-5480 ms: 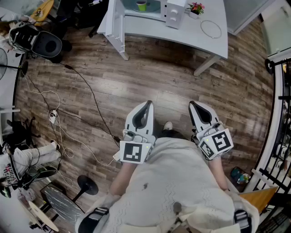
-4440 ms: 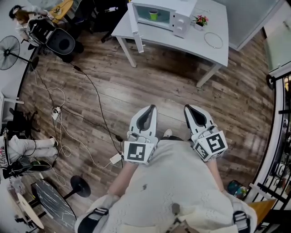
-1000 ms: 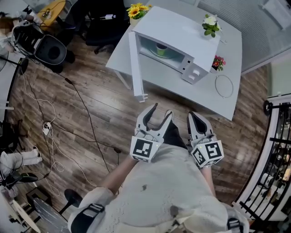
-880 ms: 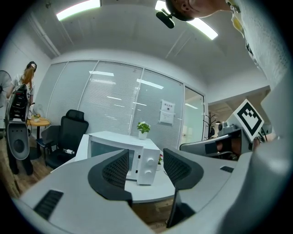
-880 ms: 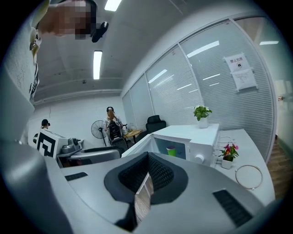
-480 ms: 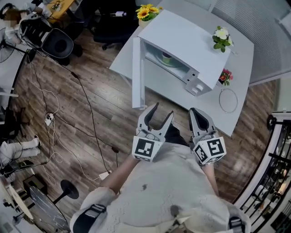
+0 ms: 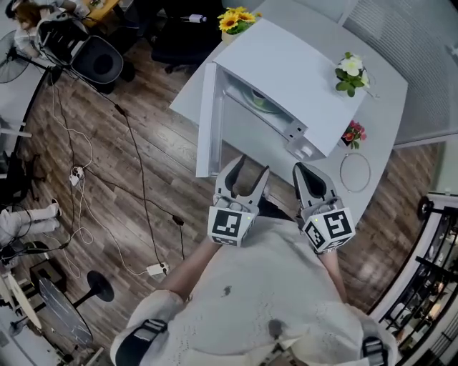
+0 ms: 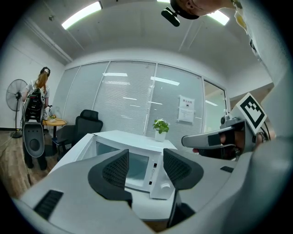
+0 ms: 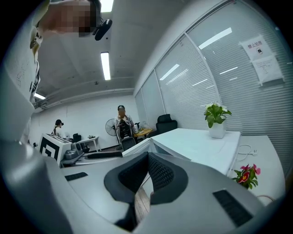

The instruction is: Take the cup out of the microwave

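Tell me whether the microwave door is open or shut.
Open: the microwave door stands swung out from the microwave, baring its cavity.

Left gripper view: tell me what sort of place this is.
Probably an office. It has glass partition walls with slatted white blinds, a black swivel office chair and long ceiling strip lights. A white microwave oven sits on a table.

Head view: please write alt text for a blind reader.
From above, a person faces a white microwave with its door open on a white table, holding an open left hand-held gripper and a shut right hand-held gripper.
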`<action>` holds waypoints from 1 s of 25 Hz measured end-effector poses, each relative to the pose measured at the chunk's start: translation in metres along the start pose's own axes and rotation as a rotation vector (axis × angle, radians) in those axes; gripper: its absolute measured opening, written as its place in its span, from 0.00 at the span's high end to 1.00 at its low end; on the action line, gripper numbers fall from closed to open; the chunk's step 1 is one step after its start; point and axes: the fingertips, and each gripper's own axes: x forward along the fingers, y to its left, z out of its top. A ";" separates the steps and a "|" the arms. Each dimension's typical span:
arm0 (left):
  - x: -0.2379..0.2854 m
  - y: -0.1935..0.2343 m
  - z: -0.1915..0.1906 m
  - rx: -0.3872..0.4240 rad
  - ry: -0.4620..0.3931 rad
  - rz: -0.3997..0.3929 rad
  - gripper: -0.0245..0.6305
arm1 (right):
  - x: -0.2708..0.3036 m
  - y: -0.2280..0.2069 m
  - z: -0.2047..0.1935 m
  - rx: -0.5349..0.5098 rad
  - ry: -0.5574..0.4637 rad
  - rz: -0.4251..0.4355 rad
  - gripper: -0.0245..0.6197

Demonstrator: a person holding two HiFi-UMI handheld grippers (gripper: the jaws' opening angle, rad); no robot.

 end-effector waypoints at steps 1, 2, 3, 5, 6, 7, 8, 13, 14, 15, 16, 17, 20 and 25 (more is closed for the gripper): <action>0.006 0.000 -0.003 -0.005 0.003 0.013 0.60 | 0.000 -0.005 0.001 -0.006 0.000 0.008 0.95; 0.013 0.000 -0.005 -0.005 0.006 0.025 0.60 | 0.000 -0.010 0.003 -0.009 0.000 0.014 0.95; 0.019 0.000 -0.007 0.000 0.008 0.036 0.60 | -0.001 -0.015 0.004 -0.010 0.000 0.018 0.95; 0.034 0.001 -0.011 0.017 0.009 0.061 0.60 | -0.002 -0.025 0.008 -0.014 0.000 0.024 0.95; 0.042 0.002 -0.014 0.023 0.008 0.075 0.60 | -0.002 -0.030 0.009 -0.019 -0.001 0.028 0.95; 0.049 0.005 -0.017 0.023 0.008 0.091 0.60 | -0.002 -0.034 0.010 -0.022 -0.003 0.031 0.95; 0.056 0.008 -0.020 0.018 0.008 0.110 0.60 | -0.002 -0.038 0.011 -0.024 -0.005 0.033 0.95; 0.092 0.025 -0.036 -0.005 0.023 0.201 0.60 | -0.001 -0.053 0.011 -0.042 -0.005 0.056 0.95; 0.099 0.027 -0.041 0.001 0.031 0.208 0.60 | -0.001 -0.056 0.011 -0.043 -0.004 0.056 0.95; 0.106 0.029 -0.046 0.008 0.039 0.210 0.60 | 0.000 -0.060 0.010 -0.041 -0.003 0.054 0.95; 0.113 0.031 -0.051 0.015 0.046 0.209 0.60 | 0.001 -0.063 0.010 -0.039 -0.004 0.052 0.95; 0.120 0.032 -0.056 0.023 0.053 0.208 0.60 | 0.002 -0.066 0.010 -0.039 -0.004 0.051 0.95; 0.143 0.041 -0.072 0.048 0.083 0.208 0.60 | 0.004 -0.076 0.007 -0.036 0.007 0.037 0.95; 0.177 0.070 -0.103 0.038 0.127 0.232 0.59 | 0.015 -0.099 0.001 -0.016 0.033 -0.018 0.95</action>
